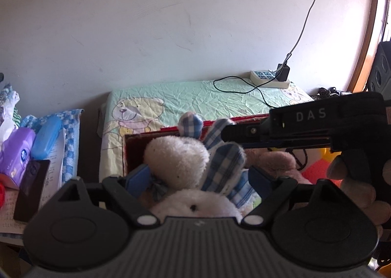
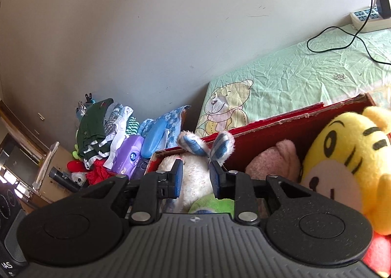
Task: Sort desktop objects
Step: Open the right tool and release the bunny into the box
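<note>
A white plush rabbit (image 1: pixel 176 158) with blue plaid ears lies at the left end of the red box (image 1: pixel 136 137). My left gripper (image 1: pixel 198 179) is wide open, and the rabbit's head and ears fill the gap between its blue pads. My right gripper (image 2: pixel 196 180) is open with a narrow gap and hovers just over the rabbit (image 2: pixel 195 170). In the left wrist view the right gripper (image 1: pixel 228 132) reaches in from the right, its tip by one ear. A pink plush (image 2: pixel 276 158) and a yellow tiger plush (image 2: pixel 342 155) lie in the same red box (image 2: pixel 268 128).
The box stands on a green bear-print cloth (image 1: pixel 195 97) with a power strip (image 1: pixel 268 78) and black cable at the back. To the left lie a purple wipes pack (image 2: pixel 129 155), a blue case (image 2: pixel 154 138) and a clothes pile (image 2: pixel 97 126). A hand (image 1: pixel 354 190) holds the right gripper.
</note>
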`<state>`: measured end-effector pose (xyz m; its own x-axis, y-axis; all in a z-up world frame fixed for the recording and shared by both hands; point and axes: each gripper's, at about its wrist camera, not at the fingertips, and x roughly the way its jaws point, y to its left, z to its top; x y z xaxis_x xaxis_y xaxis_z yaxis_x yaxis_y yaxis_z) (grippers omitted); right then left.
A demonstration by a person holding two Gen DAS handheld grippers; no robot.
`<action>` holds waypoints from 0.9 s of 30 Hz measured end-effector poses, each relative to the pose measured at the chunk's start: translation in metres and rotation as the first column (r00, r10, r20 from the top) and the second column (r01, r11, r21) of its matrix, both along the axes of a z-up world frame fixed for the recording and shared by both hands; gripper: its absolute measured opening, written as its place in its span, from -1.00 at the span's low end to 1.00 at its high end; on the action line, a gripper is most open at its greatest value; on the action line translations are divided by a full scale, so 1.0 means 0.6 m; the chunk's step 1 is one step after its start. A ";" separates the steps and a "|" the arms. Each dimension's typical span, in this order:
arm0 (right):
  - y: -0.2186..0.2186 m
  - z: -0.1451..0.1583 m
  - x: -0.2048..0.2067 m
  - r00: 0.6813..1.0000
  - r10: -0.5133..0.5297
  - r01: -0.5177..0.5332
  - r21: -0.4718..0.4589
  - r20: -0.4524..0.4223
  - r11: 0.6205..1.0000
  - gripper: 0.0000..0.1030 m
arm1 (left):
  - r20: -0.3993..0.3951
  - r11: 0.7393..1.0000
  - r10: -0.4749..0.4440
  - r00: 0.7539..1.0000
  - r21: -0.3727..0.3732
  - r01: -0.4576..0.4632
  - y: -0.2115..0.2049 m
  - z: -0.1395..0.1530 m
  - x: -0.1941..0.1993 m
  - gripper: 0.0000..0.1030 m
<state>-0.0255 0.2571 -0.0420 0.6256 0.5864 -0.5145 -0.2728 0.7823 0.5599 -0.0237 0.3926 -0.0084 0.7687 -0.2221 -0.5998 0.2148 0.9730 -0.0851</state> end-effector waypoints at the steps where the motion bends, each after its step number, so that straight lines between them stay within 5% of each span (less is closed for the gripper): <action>1: -0.002 0.001 -0.006 1.000 -0.008 0.008 -0.009 0.003 1.000 -0.46 | -0.002 1.000 0.005 1.000 0.007 -0.005 -0.003 0.002 -0.003 0.72; 13: -0.022 0.008 -0.081 0.993 -0.112 0.118 -0.149 0.048 0.982 -0.47 | -0.034 0.990 0.098 0.995 0.110 -0.094 -0.045 0.019 -0.034 0.79; 27: -0.040 0.021 -0.125 0.985 -0.158 0.170 -0.224 0.070 0.960 -0.46 | -0.137 0.966 0.243 0.960 0.127 -0.227 -0.063 0.018 -0.049 0.88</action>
<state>-0.1003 0.2333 -0.0297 0.7324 0.3444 -0.5874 -0.1537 0.9240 0.3502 -0.0530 0.3550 0.0025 0.6906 0.0270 -0.7228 -0.0281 0.9995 0.0105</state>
